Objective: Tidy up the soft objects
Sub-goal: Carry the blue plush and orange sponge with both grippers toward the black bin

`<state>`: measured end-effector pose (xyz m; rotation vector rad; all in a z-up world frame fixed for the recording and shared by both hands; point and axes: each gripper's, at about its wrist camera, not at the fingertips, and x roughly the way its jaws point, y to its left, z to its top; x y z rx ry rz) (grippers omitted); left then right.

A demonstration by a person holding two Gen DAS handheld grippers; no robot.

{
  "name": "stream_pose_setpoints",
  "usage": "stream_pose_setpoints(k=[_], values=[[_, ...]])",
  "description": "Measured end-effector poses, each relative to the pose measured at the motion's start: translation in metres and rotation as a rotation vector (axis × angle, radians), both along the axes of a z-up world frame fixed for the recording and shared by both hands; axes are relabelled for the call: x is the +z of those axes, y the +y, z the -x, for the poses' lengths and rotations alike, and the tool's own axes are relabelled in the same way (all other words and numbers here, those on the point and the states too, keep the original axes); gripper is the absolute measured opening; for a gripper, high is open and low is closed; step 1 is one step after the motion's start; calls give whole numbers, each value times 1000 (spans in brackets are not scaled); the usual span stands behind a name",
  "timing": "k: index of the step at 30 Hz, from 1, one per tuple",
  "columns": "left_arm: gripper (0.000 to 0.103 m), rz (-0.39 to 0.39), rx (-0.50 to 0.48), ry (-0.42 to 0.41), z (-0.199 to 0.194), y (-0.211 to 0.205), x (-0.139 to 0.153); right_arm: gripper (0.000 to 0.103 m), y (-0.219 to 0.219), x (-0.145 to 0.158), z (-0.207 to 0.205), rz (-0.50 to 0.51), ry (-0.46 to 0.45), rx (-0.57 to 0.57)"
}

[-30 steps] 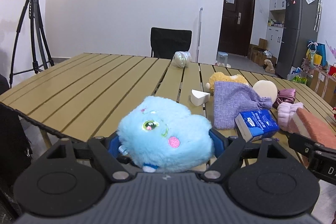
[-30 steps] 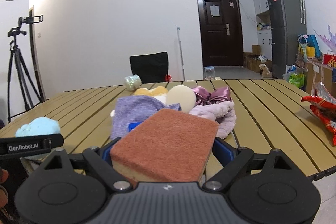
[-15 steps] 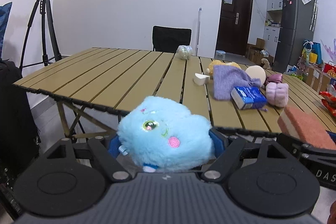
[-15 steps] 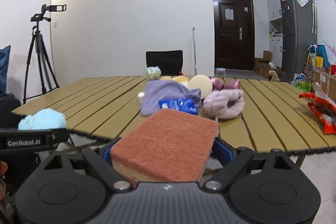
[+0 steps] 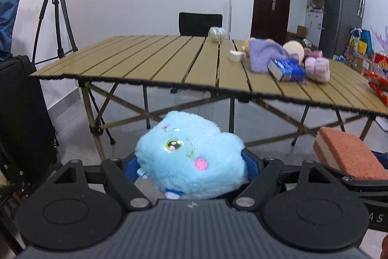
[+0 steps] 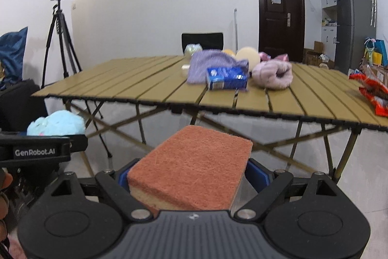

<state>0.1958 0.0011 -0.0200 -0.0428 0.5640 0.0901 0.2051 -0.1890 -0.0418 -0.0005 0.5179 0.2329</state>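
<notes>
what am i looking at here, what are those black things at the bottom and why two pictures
The black things are handheld grippers, two-finger clamps that a person carries, one in each hand. Each has a fisheye camera looking forward along its fingers, hence two pictures of one room. In the left view, the left gripper is shut on a blue plush. In the right view, the right gripper is shut on a sponge. Each gripper shows at the edge of the other's picture. Both are held away from the table, over the floor. On the table lie a purple cloth, a blue pack, a pink roll and a red bag.
</notes>
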Motion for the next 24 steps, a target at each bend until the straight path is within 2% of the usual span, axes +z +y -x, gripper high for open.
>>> stream_pose_setpoints(k=[13, 24], values=[[81, -16, -12, 121, 35, 0, -34, 90, 13, -36, 42, 42, 128, 42], [81, -42, 3, 213, 47, 9, -59, 90, 15, -61, 55, 85, 244, 46]])
